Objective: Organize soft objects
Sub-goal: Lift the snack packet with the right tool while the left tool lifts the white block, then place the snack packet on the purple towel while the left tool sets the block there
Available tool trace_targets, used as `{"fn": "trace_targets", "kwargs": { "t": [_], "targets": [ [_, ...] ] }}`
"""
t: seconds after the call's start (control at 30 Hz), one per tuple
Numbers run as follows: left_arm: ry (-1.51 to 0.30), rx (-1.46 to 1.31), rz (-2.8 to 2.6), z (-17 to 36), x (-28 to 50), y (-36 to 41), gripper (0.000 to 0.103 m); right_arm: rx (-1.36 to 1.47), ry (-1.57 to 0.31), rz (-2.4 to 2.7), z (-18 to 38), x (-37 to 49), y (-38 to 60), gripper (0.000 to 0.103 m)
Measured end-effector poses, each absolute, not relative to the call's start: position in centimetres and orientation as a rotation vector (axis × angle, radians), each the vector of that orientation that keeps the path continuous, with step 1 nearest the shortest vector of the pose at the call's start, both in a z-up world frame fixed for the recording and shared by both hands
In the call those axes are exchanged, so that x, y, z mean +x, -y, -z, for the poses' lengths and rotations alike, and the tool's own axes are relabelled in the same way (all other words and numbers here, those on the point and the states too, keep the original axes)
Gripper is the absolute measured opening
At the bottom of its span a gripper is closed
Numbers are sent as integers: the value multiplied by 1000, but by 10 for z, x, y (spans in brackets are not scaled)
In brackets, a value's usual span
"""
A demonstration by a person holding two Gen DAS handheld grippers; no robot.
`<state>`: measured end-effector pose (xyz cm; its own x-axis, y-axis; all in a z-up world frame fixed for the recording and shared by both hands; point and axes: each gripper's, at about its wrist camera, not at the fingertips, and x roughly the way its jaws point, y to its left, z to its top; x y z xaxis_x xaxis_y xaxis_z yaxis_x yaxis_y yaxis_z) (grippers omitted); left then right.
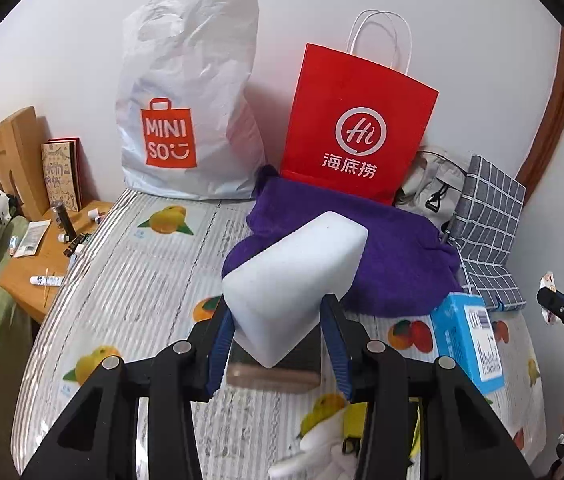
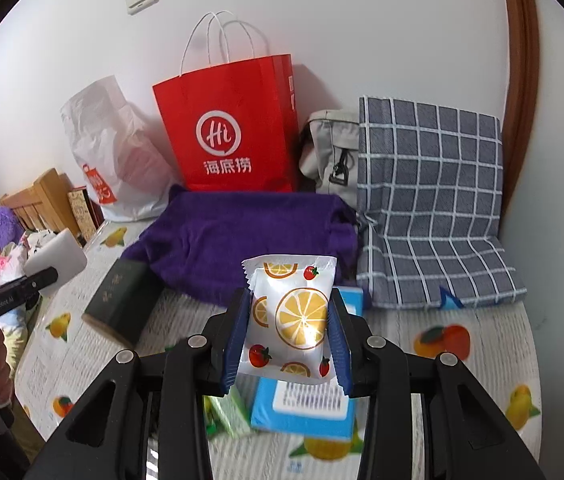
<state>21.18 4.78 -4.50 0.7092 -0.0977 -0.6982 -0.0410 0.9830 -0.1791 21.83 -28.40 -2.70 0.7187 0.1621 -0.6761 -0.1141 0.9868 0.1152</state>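
Item 1, white foam block (image 1: 296, 280): clamped by its lower end between the blue pads of the left gripper (image 1: 278, 330), centre of the left wrist view; most of its length juts up and forward beyond the fingertips, above the purple towel (image 1: 398, 248). Risk, as I judge it: the foam squashes under the pads and the long free end acts as a lever, so a quick swing may tilt or work it loose onto the fruit-print cover (image 1: 142, 280).

Item 2, fruit-print packet (image 2: 292, 320): pinched at both side edges by the right gripper (image 2: 288, 334), centre of the right wrist view, upright, printed face to the camera, crimped top edge clear above the pads; blue box (image 2: 302, 412) lies below it. Risk: the film looks glossy and the filling soft, so the packet may slide downward out of the pads or buckle if squeezed harder.

Both held near each other; a careless crossing could knock one item against the other
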Motion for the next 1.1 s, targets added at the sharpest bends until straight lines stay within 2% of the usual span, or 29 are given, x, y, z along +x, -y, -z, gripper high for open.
{"fn": "trace_targets", "kwargs": {
  "t": [0.83,1.1],
  "targets": [
    [-794,-177,-11,38,333,-30,42,114,-764,-253,24,374,263,38],
    [-849,-208,-21,66,393,-23,42,88,-869,-236,73,415,269,38]
  ]
}}
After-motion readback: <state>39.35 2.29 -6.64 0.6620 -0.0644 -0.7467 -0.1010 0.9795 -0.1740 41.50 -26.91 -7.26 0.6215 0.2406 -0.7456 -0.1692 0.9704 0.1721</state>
